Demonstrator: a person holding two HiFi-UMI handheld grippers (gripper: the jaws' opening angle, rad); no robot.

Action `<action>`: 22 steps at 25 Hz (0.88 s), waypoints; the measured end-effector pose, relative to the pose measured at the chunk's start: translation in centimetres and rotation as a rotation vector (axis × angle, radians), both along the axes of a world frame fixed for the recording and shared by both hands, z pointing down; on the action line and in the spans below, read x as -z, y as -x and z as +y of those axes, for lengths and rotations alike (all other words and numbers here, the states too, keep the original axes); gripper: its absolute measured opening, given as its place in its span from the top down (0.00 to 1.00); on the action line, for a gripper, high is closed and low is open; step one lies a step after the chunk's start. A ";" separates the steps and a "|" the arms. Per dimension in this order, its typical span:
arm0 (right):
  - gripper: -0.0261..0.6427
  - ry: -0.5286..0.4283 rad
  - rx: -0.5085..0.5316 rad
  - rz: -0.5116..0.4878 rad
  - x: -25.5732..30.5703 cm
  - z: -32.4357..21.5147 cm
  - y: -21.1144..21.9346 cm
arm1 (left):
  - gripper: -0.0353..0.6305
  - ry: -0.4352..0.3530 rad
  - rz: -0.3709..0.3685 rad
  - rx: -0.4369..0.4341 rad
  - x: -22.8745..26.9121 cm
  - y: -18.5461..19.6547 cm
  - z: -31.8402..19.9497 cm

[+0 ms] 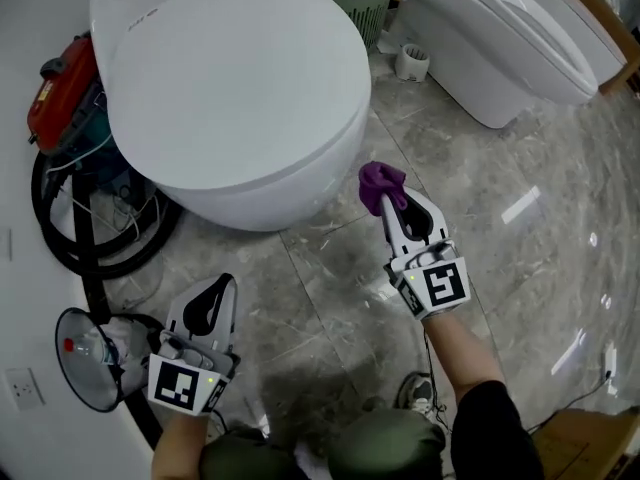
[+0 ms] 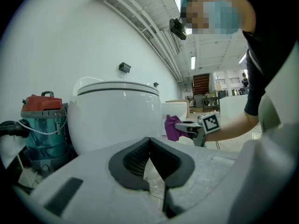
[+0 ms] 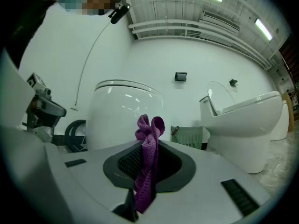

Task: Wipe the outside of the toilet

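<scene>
One rounded, glossy white toilet (image 1: 290,193), lid (image 1: 230,68) down, near a purple cloth (image 1: 381,183).

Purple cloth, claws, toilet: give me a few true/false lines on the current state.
1. The right claw is shut on the purple cloth. True.
2. The left claw holds a sponge. False: it is shut with nothing between its jaws.
3. The lid of the toilet in front of the person is raised. False: the lid is down.
4. A red and teal vacuum cleaner stands beside that toilet, on the left in the head view. True.
5. The purple cloth lies on the floor. False: it is held off the floor in the right claw, near the toilet's bowl.
</scene>
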State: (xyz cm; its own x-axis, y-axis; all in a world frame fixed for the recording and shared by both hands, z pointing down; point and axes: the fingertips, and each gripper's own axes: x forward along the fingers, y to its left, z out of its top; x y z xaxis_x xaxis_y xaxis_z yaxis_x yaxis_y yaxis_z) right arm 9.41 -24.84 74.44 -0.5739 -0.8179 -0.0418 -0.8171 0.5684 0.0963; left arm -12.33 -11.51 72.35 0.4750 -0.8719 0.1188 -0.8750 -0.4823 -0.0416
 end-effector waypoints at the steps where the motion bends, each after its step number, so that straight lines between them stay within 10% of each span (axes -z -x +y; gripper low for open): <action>1: 0.88 -0.006 0.018 0.006 -0.3 1.5 0.5 | 0.94 -0.006 0.000 0.002 0.2 0.2 0.1; 12: 0.88 0.023 0.393 0.157 -7.8 12.0 15.8 | 0.94 -0.031 -0.001 0.019 2.0 2.3 2.2; 22: 0.88 0.015 0.352 0.197 -10.7 7.0 21.6 | 0.94 -0.004 -0.018 0.015 1.3 3.3 2.8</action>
State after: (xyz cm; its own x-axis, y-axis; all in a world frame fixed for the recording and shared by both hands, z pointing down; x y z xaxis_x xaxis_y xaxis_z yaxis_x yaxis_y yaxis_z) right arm -12.16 -17.80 85.14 -0.8147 -0.5699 0.1073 -0.5393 0.8126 0.2211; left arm -15.61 -8.73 71.09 0.4593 -0.8796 0.1240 -0.8814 -0.4687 -0.0596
